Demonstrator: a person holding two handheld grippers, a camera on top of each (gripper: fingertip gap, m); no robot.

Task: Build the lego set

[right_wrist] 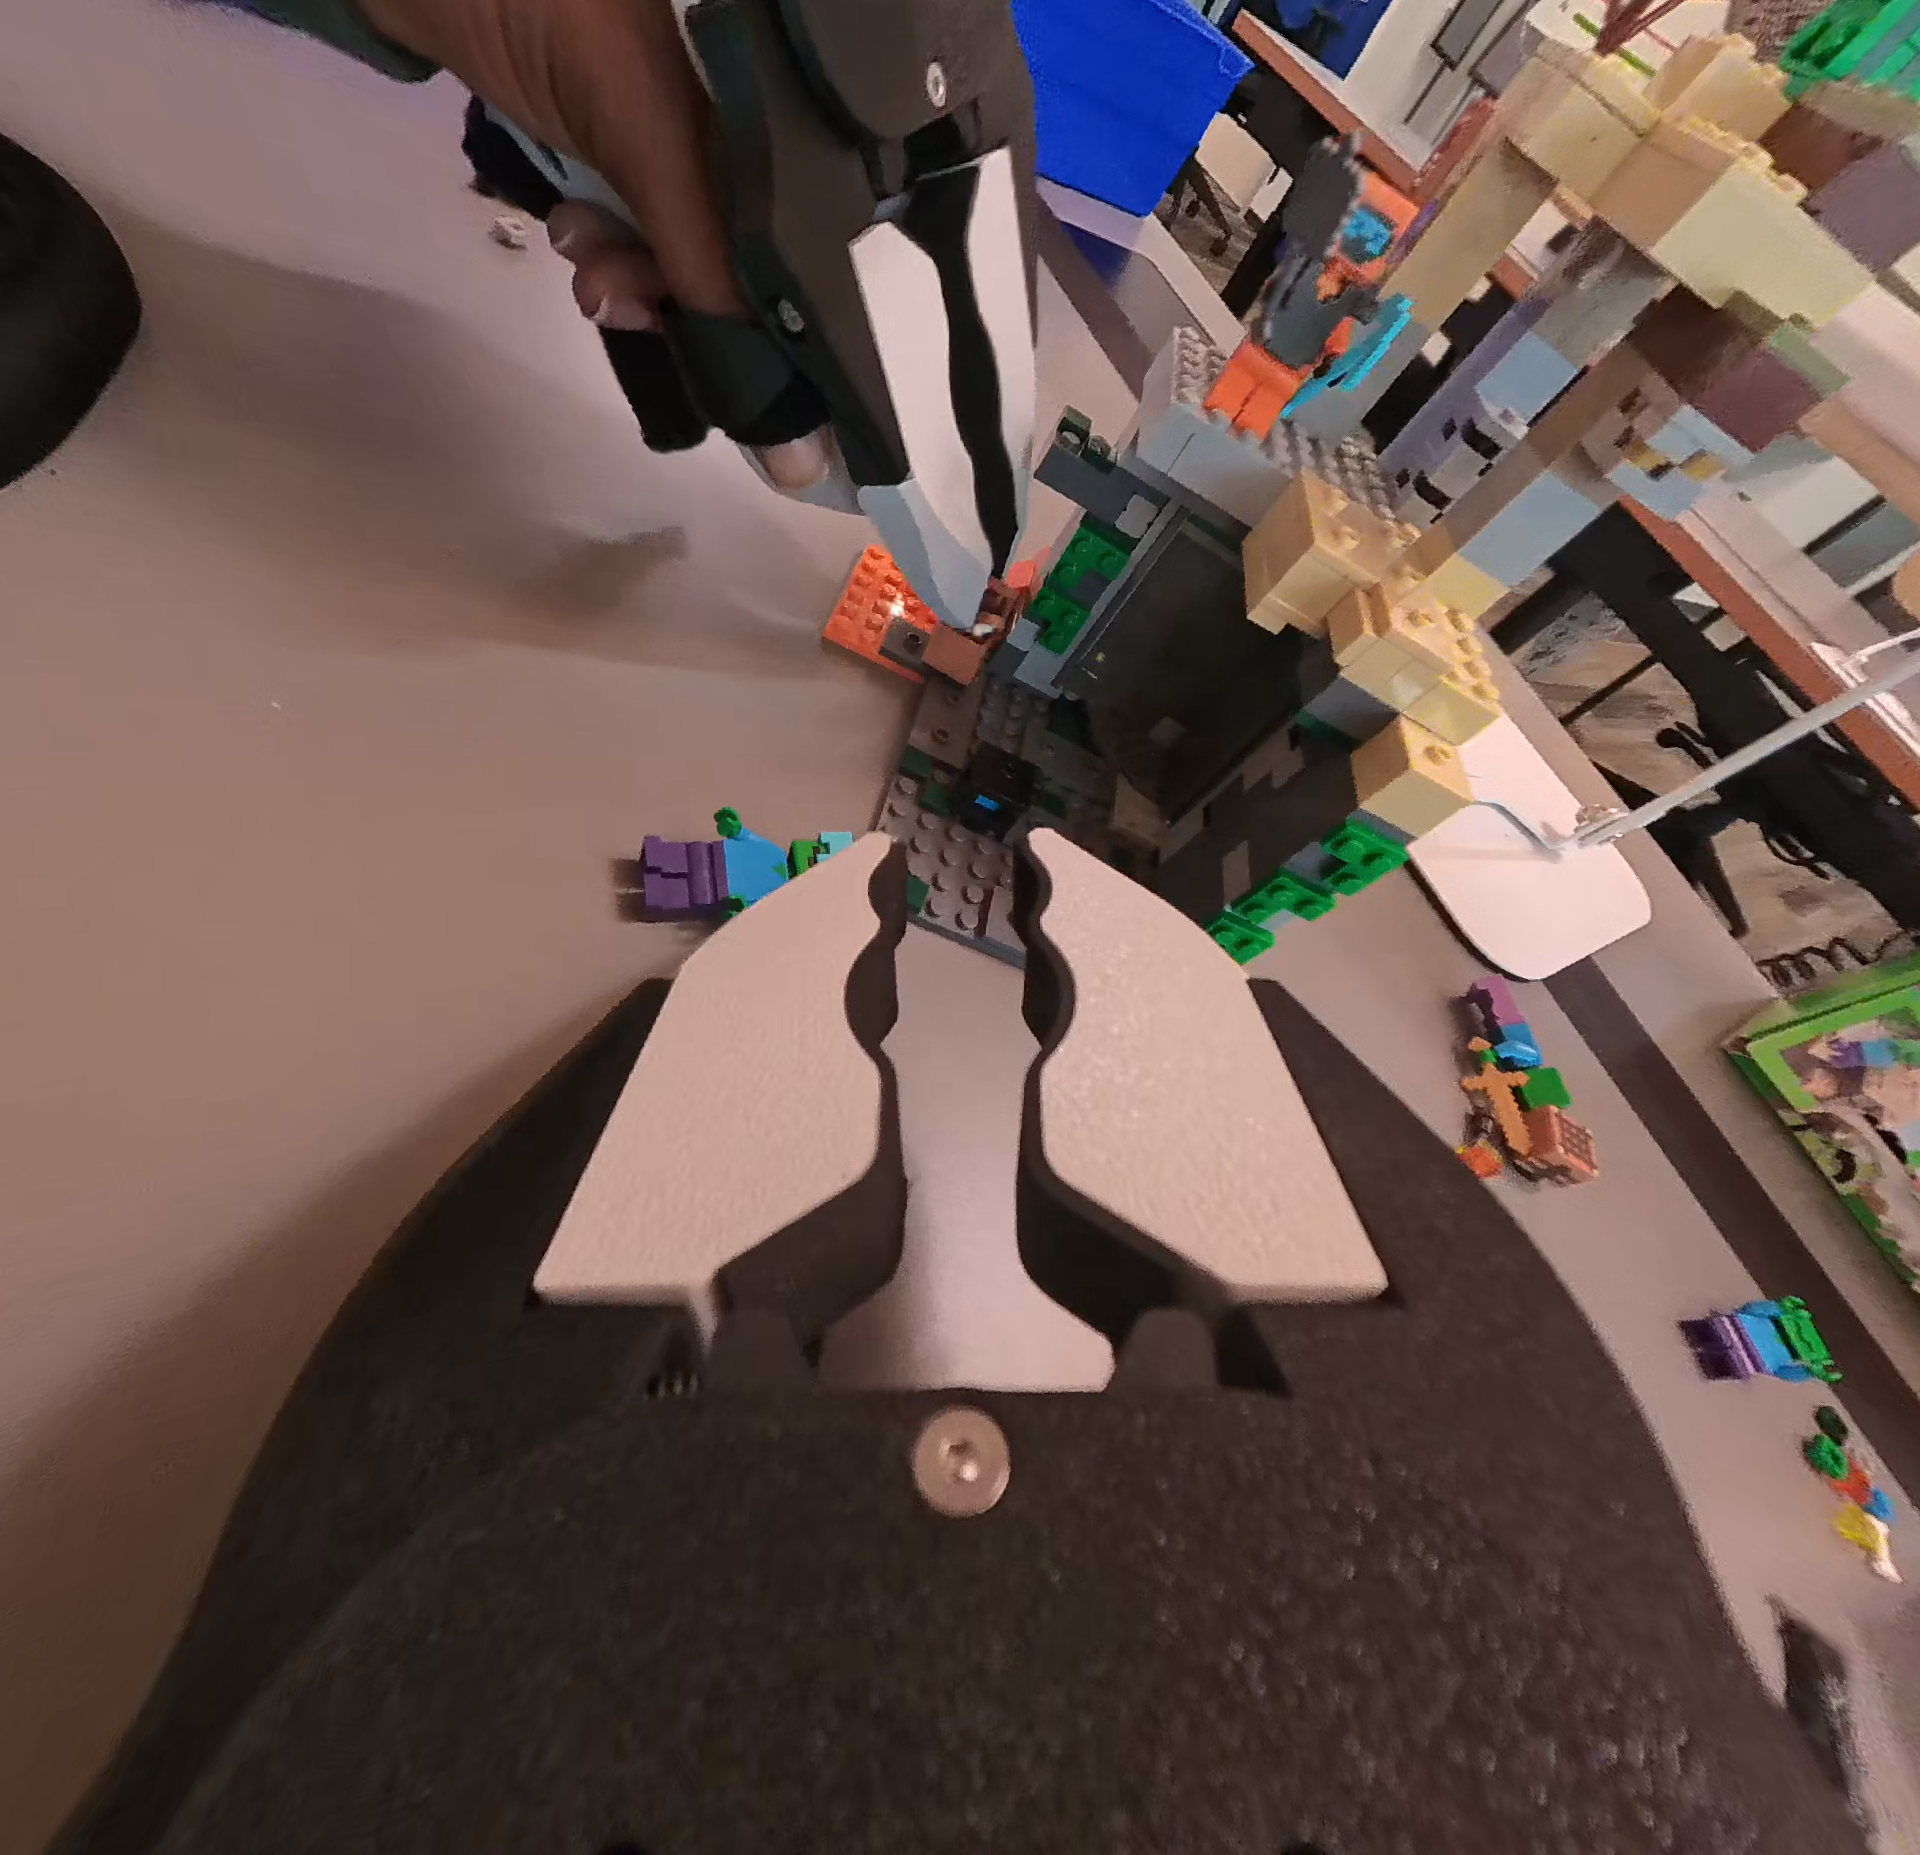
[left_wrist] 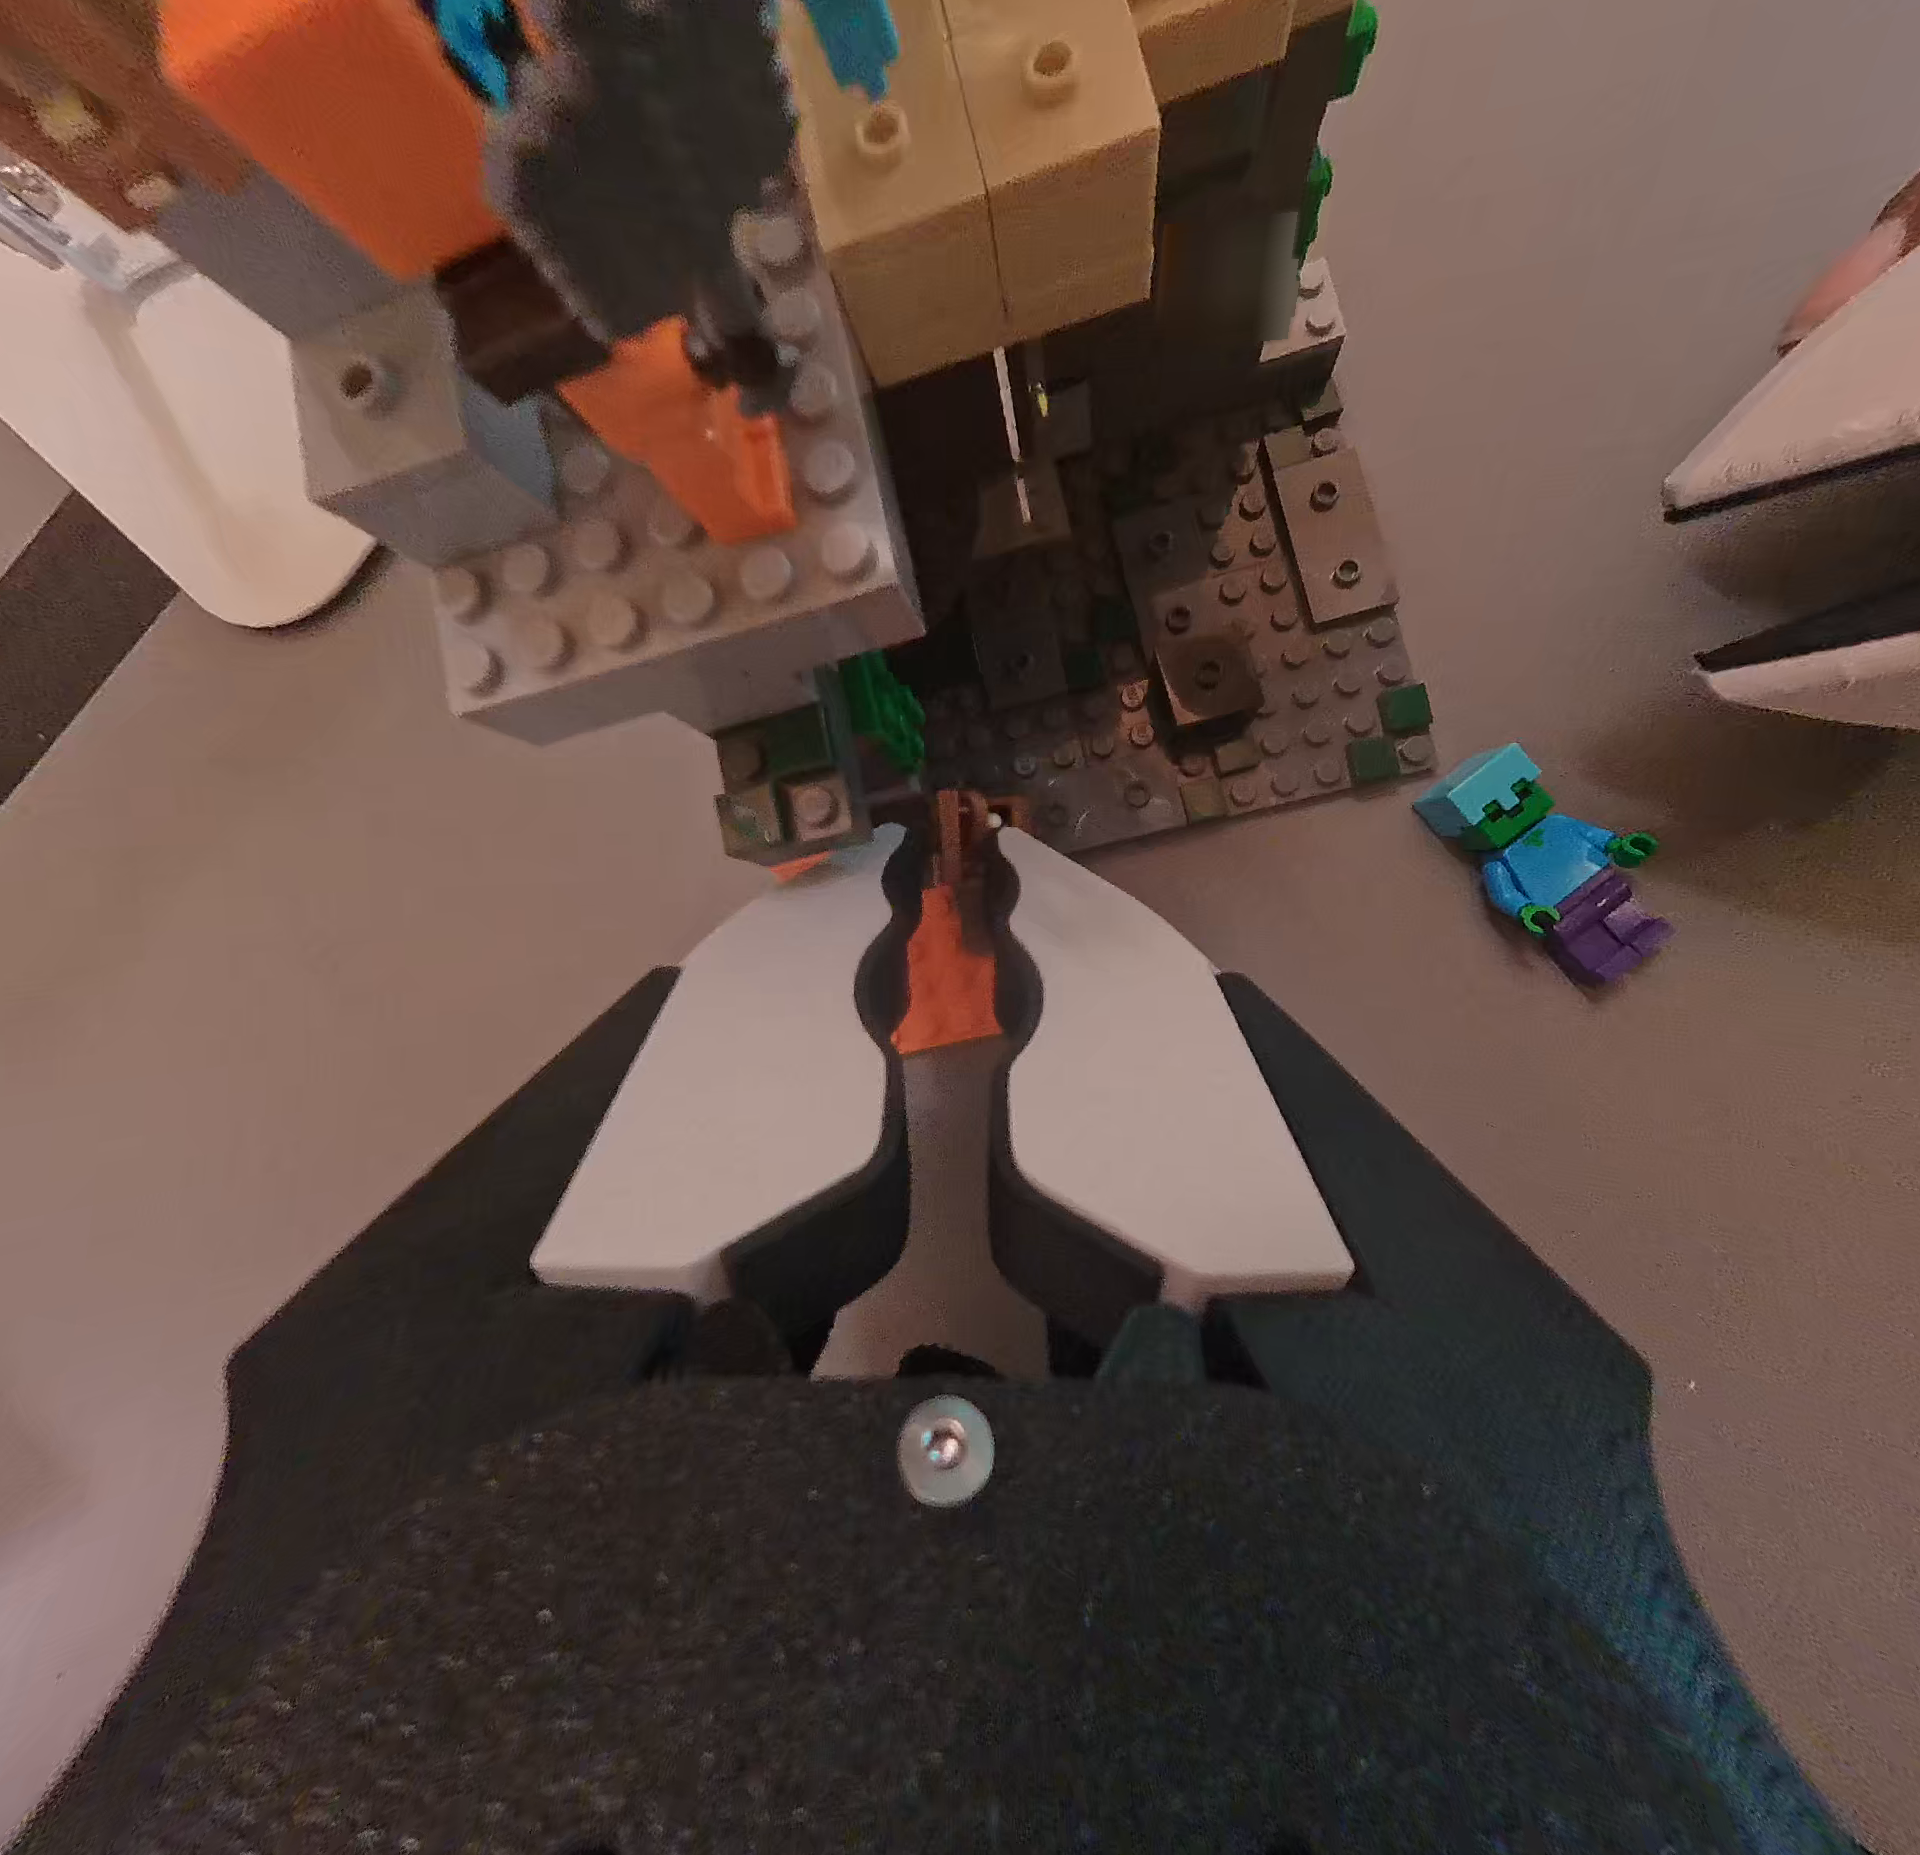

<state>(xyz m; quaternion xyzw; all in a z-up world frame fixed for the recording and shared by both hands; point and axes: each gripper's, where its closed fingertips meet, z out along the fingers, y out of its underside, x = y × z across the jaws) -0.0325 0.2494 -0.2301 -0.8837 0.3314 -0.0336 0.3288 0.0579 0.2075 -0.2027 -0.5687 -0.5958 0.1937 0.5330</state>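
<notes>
Left grey-and-black two-finger gripper (left_wrist: 951, 849), gripped by a bare hand (right_wrist: 582, 91), pinches a small brown piece. Right grey-and-black two-finger gripper (right_wrist: 961, 855), at six o'clock, gapes empty.

Two tongs (right_wrist: 961, 849); two zombie minifigures (right_wrist: 727, 870)

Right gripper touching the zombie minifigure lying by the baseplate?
Apart. The left wrist view shows the right gripper held clear of the zombie minifigure, with bare table between them.
</notes>
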